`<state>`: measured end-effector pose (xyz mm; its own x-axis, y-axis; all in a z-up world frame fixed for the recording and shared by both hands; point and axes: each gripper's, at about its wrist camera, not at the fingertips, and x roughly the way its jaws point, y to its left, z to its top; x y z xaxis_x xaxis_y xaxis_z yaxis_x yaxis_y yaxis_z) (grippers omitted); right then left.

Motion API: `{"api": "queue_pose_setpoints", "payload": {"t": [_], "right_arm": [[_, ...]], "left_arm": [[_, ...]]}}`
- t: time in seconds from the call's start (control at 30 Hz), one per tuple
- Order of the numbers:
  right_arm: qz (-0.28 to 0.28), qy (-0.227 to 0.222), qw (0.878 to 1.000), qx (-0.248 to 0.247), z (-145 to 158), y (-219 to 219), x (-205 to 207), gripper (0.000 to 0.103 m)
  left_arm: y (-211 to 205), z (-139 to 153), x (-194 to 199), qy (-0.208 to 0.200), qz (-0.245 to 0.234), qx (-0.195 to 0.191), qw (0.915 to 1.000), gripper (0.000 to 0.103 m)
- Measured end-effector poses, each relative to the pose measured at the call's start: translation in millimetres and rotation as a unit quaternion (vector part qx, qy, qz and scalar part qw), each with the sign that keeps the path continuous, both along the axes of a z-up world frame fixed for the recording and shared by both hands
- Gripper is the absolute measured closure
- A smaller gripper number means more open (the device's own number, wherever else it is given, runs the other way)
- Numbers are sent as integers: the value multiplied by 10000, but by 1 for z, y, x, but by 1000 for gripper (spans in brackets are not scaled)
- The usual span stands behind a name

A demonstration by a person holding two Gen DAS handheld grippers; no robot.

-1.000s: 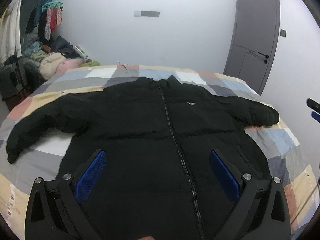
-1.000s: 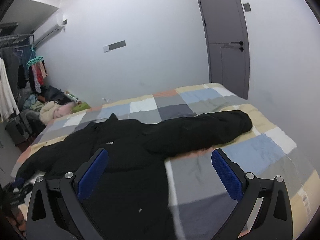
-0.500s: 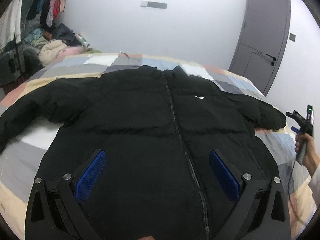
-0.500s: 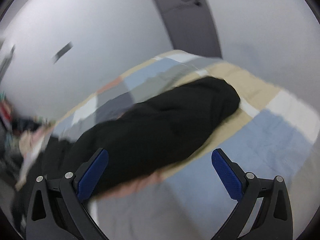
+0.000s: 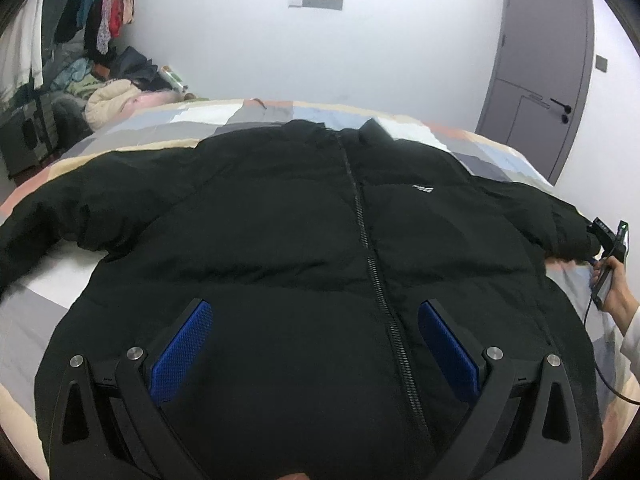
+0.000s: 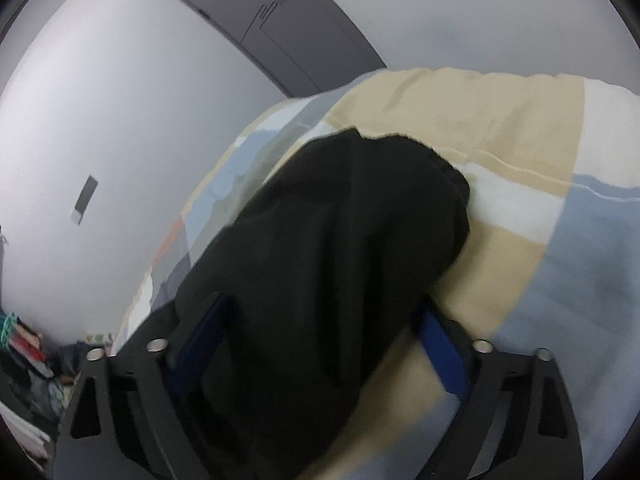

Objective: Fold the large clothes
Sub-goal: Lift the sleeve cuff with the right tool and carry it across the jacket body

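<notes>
A large black puffer jacket (image 5: pixel 312 248) lies front up and zipped on the patchwork bed (image 5: pixel 224 114), sleeves spread to both sides. My left gripper (image 5: pixel 314 332) is open and hovers over the jacket's lower front, left of the zipper. My right gripper (image 6: pixel 320 328) is open, its blue pads on either side of the jacket's right sleeve (image 6: pixel 340 240) near the cuff. It also shows in the left wrist view (image 5: pixel 596 240) at that sleeve's end, held by a hand.
A grey door (image 5: pixel 540 68) is in the back right wall. A pile of clothes (image 5: pixel 108 98) and hanging garments (image 5: pixel 108 16) crowd the back left corner. The checked blanket (image 6: pixel 540 208) spreads right of the sleeve.
My right gripper has tilted and moved in until the sleeve end sits between its open pads. My left gripper has moved a little closer over the jacket's lower front.
</notes>
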<state>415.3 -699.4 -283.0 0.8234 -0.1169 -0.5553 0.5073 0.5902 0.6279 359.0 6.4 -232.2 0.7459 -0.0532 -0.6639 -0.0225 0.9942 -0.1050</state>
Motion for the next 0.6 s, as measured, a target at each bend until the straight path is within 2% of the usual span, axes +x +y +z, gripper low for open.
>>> {"api": "queue_pose_setpoints", "payload": {"t": [0.07,0.1,0.17,0.27,0.33,0.43,0.6], "right_arm": [[0,-64,9999,-87,4,-1,3,60],[-8,-59,9999,-140,5,-2,3,65],[7,-73,9995,-300,12,3,3,87],[141,-27,9982,-576,28,9,4,94],[173,-48,9975,-679,44,14,-1,95],[181,-157,9952,-952,78,19,-14,97],[56,-392,9914,-1251,140,29,-41,98]], "left_arm": [[2,-3,3,50,22,-14,10000,0],[2,-5,4,77,22,-12,10000,0],[3,-7,3,92,27,12,10000,0],[2,-5,2,76,21,102,9999,0],[2,-3,-2,1,16,215,9998,0],[2,3,-8,-88,7,428,9990,0],[5,13,-22,-182,-59,462,9988,0]]}}
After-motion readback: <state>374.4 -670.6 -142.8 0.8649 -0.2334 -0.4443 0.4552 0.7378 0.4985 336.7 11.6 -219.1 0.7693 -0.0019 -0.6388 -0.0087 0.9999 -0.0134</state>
